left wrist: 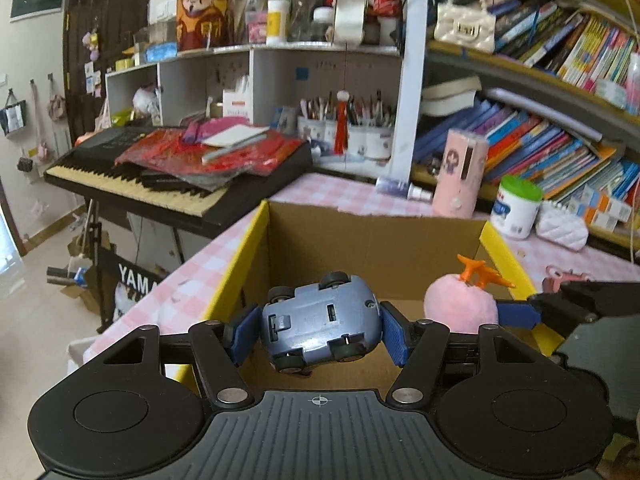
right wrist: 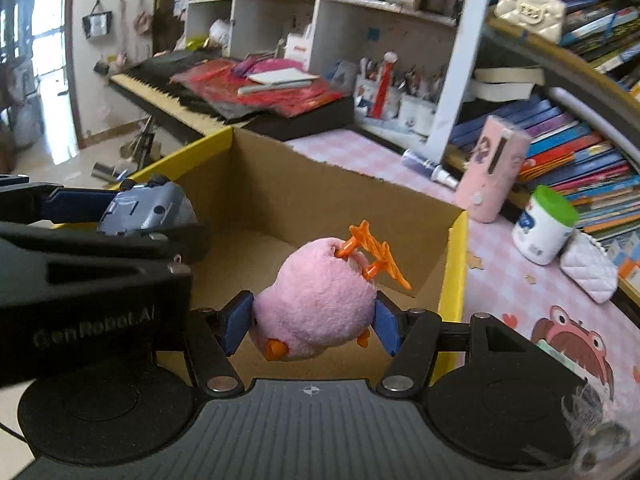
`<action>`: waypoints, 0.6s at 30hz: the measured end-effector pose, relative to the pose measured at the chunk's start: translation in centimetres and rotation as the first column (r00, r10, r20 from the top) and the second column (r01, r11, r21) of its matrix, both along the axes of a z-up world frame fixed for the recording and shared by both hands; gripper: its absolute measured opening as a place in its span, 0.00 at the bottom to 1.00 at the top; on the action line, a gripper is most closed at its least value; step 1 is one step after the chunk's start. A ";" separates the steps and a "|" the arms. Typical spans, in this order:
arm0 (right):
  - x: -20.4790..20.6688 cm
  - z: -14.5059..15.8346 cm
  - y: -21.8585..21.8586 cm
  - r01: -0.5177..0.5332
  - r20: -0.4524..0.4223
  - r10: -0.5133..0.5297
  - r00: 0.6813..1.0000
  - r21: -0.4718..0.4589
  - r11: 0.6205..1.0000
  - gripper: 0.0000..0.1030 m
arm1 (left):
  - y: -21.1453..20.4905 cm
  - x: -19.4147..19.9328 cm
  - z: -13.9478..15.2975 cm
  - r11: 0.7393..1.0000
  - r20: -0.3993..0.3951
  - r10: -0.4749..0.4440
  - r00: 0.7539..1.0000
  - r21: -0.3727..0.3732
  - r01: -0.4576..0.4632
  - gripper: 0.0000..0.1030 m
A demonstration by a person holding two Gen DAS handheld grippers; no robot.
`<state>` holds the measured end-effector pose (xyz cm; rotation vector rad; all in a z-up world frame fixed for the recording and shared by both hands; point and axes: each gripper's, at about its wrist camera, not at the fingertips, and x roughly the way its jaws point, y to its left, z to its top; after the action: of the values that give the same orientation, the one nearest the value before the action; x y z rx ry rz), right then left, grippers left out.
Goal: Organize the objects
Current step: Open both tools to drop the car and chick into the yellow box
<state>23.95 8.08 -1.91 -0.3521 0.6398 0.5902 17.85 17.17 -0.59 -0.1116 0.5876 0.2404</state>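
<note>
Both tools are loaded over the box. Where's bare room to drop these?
The cardboard box floor looks bare beneath the blue toy car and the pink plush bird. The checkered tablecloth right of the box has a free strip; farther right, the green-lidded jar and white quilted purse crowd it.

Home: cluttered bookshelves [left wrist: 552, 148], keyboard [left wrist: 160, 172], hanging bags [left wrist: 14, 118].

Each camera sits just behind its own tool, looking forward and slightly down into the open cardboard box [left wrist: 372, 236] at close range. The left view faces the keyboard [left wrist: 160, 168] and bookshelf [left wrist: 560, 140]; the right view sits beside it, angled leftward. Both share the box, table [right wrist: 520, 288], keyboard and shelves
</note>
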 end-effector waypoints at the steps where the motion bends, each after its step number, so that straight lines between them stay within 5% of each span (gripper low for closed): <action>1: 0.5 -0.3 -0.1 -0.009 -0.025 0.009 1.000 0.003 1.000 0.59 | -0.1 0.2 -0.1 1.000 -0.009 0.001 1.000 0.001 -0.001 0.61; 18: 3.5 -0.9 -1.1 -0.129 -0.055 0.126 0.990 -0.057 0.990 0.52 | -1.5 2.4 -1.2 0.999 -0.057 0.043 0.997 -0.024 -0.045 0.62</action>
<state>27.48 6.99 -2.78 -0.4384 0.6885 0.7051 20.24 15.64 -1.76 -0.1426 0.6445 0.2794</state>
